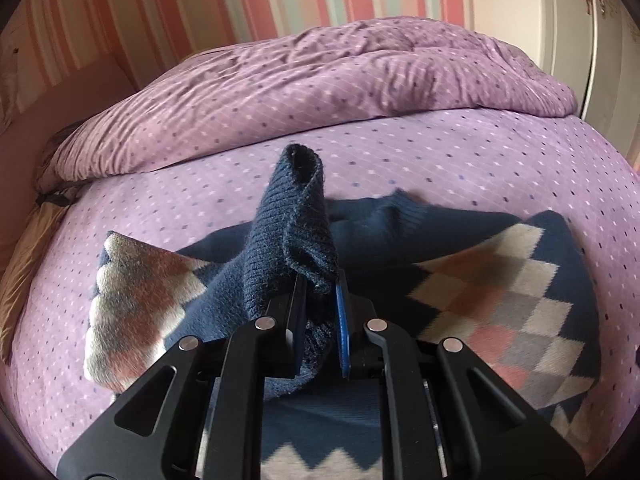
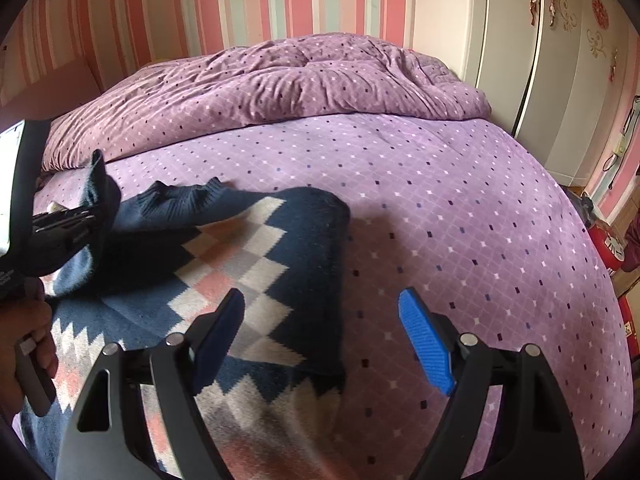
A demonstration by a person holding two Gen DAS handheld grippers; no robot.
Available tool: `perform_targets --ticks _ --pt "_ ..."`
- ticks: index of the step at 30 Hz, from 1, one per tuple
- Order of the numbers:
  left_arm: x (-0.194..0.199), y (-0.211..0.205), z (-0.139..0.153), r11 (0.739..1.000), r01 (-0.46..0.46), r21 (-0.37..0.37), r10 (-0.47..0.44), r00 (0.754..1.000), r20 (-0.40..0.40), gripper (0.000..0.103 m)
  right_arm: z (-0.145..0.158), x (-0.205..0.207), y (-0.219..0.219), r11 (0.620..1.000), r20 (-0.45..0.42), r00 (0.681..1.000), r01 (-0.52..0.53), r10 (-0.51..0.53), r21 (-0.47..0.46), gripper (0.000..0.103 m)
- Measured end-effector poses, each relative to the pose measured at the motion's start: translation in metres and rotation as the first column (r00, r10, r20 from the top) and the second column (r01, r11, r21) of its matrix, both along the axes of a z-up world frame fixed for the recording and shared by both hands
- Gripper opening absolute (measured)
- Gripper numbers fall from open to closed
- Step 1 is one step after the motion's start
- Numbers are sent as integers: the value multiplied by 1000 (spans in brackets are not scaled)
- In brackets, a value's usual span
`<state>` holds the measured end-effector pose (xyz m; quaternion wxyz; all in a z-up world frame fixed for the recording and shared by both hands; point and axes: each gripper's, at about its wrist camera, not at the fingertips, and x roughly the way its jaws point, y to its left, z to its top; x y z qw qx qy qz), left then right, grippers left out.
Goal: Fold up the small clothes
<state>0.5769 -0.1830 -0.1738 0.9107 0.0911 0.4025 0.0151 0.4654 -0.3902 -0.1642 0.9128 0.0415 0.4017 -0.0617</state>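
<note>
A navy knitted sweater (image 1: 492, 280) with pink, white and grey diamonds lies on the purple bed. My left gripper (image 1: 320, 280) is shut on its navy ribbed sleeve cuff (image 1: 296, 216), which stands up out of the jaws above the sweater's body. In the right wrist view the sweater (image 2: 256, 248) spreads across the left half, and the left gripper (image 2: 76, 216) holds the cuff at the far left with a hand below it. My right gripper (image 2: 320, 312) hangs open over the sweater's right edge, nothing between its blue pads (image 2: 426, 340).
The bed sheet (image 2: 460, 220) is purple with small dots. A rumpled matching duvet (image 2: 280, 80) lies heaped along the far side. Striped wall behind, a white wardrobe (image 2: 520, 60) at the right, red items (image 2: 612, 248) beside the bed's right edge.
</note>
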Motion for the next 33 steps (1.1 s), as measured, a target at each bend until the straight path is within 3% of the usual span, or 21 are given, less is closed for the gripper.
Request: perform_targets --ticks 7,17,18,20,21,22,28,30,33 --pt "2 -52 3 998 36 -48 -36 999 6 11 -8 -3 -22 1000 -2 1000 22 -22 1 81" --pt "7 -80 -16 999 35 -20 -35 999 3 13 -14 -1 -33 1000 -1 1000 28 -28 -2 81" --pt "6 -80 -19 999 40 -37 -40 999 1 17 -15 -1 -34 1000 2 1000 29 -29 -1 81" --pt "5 -84 -24 996 56 -73 -57 998 -11 46 -14 -2 -36 999 4 999 34 -34 1 81" --pt "3 -87 -27 994 66 -84 -67 998 -9 72 -14 -3 -37 999 5 999 36 -36 5 81" --pt "1 -89 -29 993 76 -92 -77 997 -3 78 -15 -3 -38 999 6 999 38 -38 6 81" --pt "-18 -88 -23 990 39 -135 -33 998 49 79 -10 -7 -43 999 13 999 42 -42 -6 81" --pt "-17 -78 -13 995 10 -97 -1 995 96 84 -6 -7 -46 999 19 999 47 -47 -4 81" --pt "-1 -58 -12 997 -30 -65 36 996 86 83 -3 -8 -47 999 27 998 50 -50 1 81"
